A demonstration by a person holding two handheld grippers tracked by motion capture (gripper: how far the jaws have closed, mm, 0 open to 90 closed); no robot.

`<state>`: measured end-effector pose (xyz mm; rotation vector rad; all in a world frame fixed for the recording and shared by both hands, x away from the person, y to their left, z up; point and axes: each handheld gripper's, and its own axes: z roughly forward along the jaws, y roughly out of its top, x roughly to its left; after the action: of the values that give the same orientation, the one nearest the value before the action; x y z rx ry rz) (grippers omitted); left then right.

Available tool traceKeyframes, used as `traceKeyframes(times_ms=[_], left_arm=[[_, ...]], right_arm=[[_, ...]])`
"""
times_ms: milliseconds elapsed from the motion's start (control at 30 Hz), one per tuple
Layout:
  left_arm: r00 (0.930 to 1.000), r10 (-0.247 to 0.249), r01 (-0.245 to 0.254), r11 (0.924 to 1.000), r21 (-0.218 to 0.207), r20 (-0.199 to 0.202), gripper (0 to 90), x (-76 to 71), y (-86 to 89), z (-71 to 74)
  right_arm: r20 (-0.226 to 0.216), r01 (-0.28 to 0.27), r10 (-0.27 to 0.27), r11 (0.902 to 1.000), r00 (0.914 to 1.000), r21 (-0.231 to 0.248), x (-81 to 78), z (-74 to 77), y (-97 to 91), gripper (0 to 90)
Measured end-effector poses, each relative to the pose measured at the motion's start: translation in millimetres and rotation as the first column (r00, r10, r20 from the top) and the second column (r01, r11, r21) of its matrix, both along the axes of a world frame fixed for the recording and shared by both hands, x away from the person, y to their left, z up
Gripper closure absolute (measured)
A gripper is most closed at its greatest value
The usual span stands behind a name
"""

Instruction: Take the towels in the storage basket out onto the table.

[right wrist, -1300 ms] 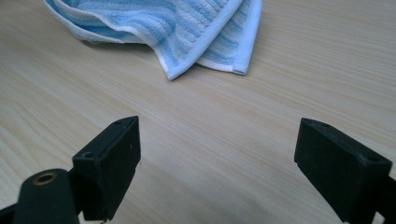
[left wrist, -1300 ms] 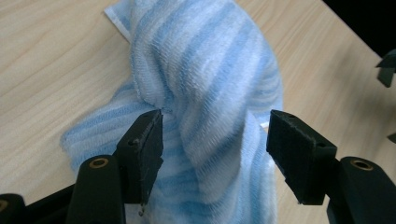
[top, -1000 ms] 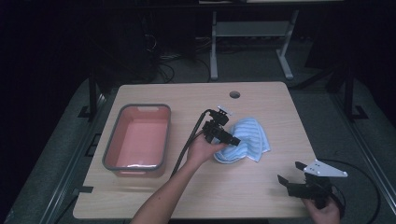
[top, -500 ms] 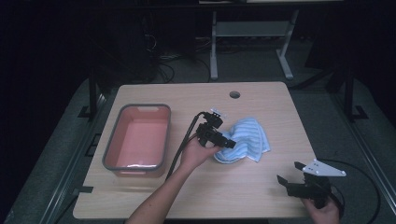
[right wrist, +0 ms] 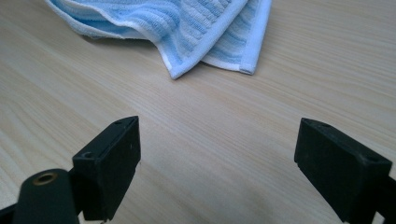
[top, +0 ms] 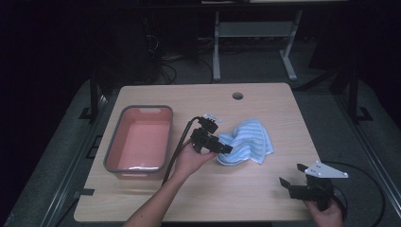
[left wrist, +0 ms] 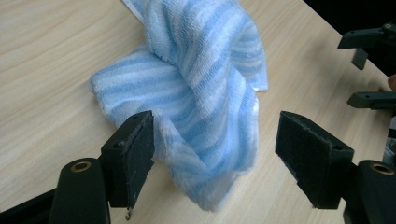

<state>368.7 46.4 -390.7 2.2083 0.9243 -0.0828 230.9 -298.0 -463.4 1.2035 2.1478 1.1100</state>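
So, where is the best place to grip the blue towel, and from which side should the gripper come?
Probably the raised fold of the towel nearest the left gripper. It stands up from the table in a bunched ridge, so open jaws can close across it from the basin side. The flat corners toward the right gripper lie against the wood and look harder to pinch.

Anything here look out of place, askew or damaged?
Only the blue striped towel: it lies crumpled and twisted on the table, one fold standing up between the open left claw jaws. The pink tub sits square and nothing is spilled.
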Motion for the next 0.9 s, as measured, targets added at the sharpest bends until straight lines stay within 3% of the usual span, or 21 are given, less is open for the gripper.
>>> traceKeyframes(times_ms=[900], left_arm=[[0.9996,-0.024,0.025,0.9993,-0.030,0.018,27.7,-39.2,24.9,-5.6]], right_arm=[[-0.008,-0.003,0.003,0.9999,1.0000,-0.014,-0.1,-1.5,3.3,14.1]])
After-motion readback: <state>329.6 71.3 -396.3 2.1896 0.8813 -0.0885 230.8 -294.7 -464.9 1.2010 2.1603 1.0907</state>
